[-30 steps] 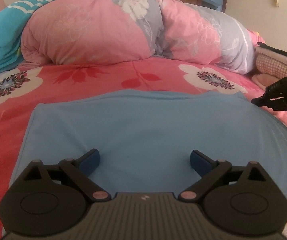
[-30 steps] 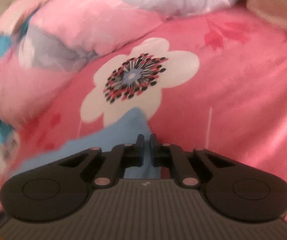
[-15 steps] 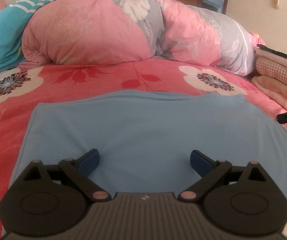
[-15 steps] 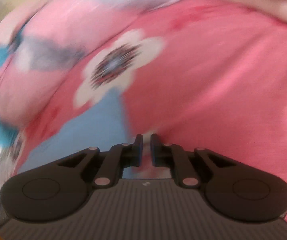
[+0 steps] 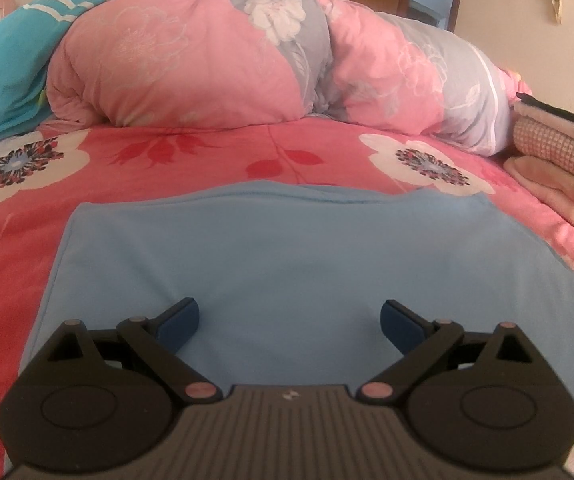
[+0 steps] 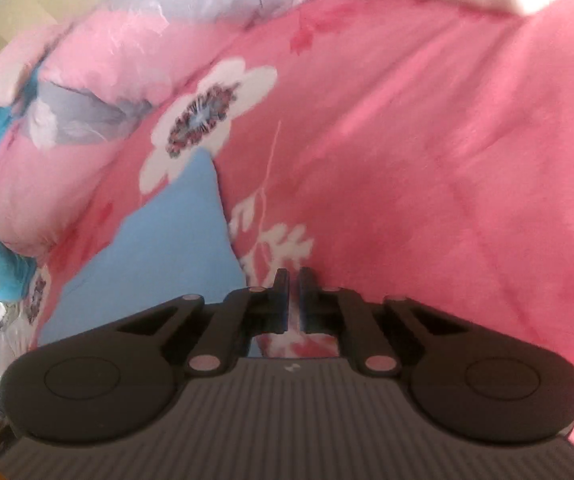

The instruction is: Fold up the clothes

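The blue garment point(image 5: 287, 256) could be rumpled if dragged: left hand-held gripper point(image 5: 289, 320) gapes above it, right hand-held gripper point(image 6: 294, 296) is closed, empty.

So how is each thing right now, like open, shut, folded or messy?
left gripper: open, over the cloth, holding nothing
right gripper: shut, empty
blue cloth: spread flat on the bed
quilt: bunched in a heap
stack of clothes: folded, piled at the bed's edge
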`<state>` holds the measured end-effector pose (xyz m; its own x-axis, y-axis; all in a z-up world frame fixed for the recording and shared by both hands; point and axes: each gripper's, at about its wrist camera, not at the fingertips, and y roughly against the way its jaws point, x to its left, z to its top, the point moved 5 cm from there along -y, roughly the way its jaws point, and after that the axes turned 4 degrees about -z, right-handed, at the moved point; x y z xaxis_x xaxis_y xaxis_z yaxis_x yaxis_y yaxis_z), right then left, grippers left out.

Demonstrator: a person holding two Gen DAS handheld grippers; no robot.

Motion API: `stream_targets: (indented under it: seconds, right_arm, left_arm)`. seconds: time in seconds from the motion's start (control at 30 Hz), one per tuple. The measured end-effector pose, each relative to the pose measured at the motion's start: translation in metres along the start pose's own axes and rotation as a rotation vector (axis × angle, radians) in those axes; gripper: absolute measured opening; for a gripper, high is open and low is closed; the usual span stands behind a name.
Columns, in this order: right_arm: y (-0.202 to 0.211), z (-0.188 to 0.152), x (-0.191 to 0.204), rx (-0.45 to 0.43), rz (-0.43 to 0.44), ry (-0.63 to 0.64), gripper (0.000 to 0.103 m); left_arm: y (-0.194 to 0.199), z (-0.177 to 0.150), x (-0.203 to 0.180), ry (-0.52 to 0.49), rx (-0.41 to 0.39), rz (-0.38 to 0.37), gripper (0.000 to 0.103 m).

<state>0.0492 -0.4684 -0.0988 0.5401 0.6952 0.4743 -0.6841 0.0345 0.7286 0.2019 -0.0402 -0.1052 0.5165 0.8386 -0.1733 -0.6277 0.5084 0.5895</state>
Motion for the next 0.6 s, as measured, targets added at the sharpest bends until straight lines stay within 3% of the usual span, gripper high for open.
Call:
stream_targets:
  seconds: [0.07, 0.13, 0.27, 0.37, 0.5, 0.6]
  right_arm:
    - [0.010, -0.001, 0.014, -0.017, -0.002, 0.040, 0.010]
    - [0.012, -0.006, 0.039, -0.023, 0.087, 0.076, 0.012]
    - [-0.009, -0.026, 0.063, 0.074, 0.188, 0.083, 0.014]
    - [-0.004, -0.038, 0.029, 0.096, 0.208, -0.008, 0.010]
    - [0.044, -0.045, -0.033, 0.042, 0.104, -0.167, 0.012]
    - [0.068, -0.044, -0.044, 0.014, 0.201, -0.292, 0.017]
  left_arm:
    - [0.000, 0.000, 0.000, -0.001, 0.000, 0.001, 0.098]
    - [0.000, 0.000, 0.000, -0.003, -0.001, 0.003, 0.098]
    - [0.000, 0.000, 0.000, -0.006, -0.001, 0.006, 0.098]
    - [-0.001, 0.000, -0.001, -0.008, -0.002, 0.008, 0.098]
    - [-0.001, 0.000, -0.001, -0.011, -0.003, 0.011, 0.098]
    - [0.002, 0.000, 0.000, -0.004, -0.014, 0.009, 0.098]
